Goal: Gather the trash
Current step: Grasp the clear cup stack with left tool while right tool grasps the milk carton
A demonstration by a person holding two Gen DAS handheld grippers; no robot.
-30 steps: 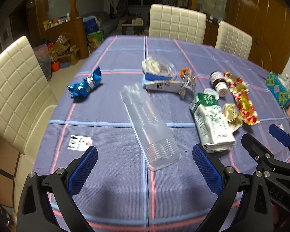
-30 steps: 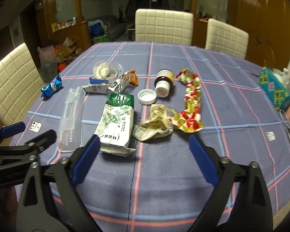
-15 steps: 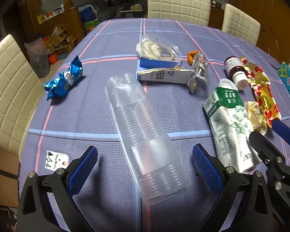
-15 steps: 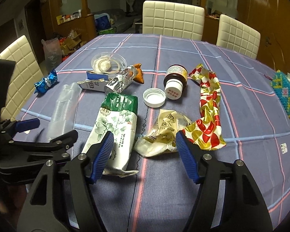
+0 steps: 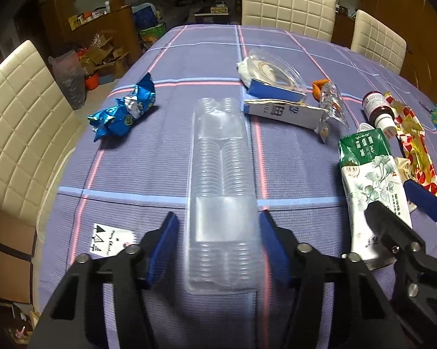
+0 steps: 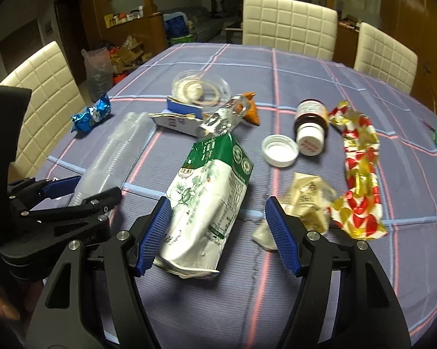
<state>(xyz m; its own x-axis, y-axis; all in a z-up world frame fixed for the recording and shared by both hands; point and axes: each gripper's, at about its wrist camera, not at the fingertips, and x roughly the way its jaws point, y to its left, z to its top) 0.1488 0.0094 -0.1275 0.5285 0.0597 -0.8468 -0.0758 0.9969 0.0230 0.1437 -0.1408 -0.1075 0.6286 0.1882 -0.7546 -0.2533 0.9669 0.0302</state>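
Landmark: the green-and-white carton point(image 6: 207, 192), a crumpled soft pack lying lengthwise on the ribbed purple tablecloth point(image 5: 148, 174).
Clear tray: a long, ridged, see-through plastic tray point(image 5: 223, 192) lies well to the carton's left, parallel to it.
Left gripper: the left gripper point(image 5: 218, 250) straddles the tray's near end; its jaws are closing, the right blue pad looks to be at the tray's edge, the left pad shows a small gap, and contact is too blurred to call.
Right gripper: the right gripper point(image 6: 218, 235) stands about half open around the carton's near end; the left ribbed pad is just beside the carton, the right pad apart from it.
Beige wrapper: a creased, glossy wrapper point(image 6: 308, 200) just right of the carton.
Red-gold foil: a long shiny strip point(image 6: 361, 171) farther right.
White cap: a round lid point(image 6: 279, 149) beyond the carton's right shoulder, beside a brown bottle point(image 6: 310, 125) on its side.
Blue foil packet: crinkled point(image 5: 122, 112), far left of the carton.
Change: a second ago both pairs of tongs were wider and short of tray and carton; the litter has not shifted.
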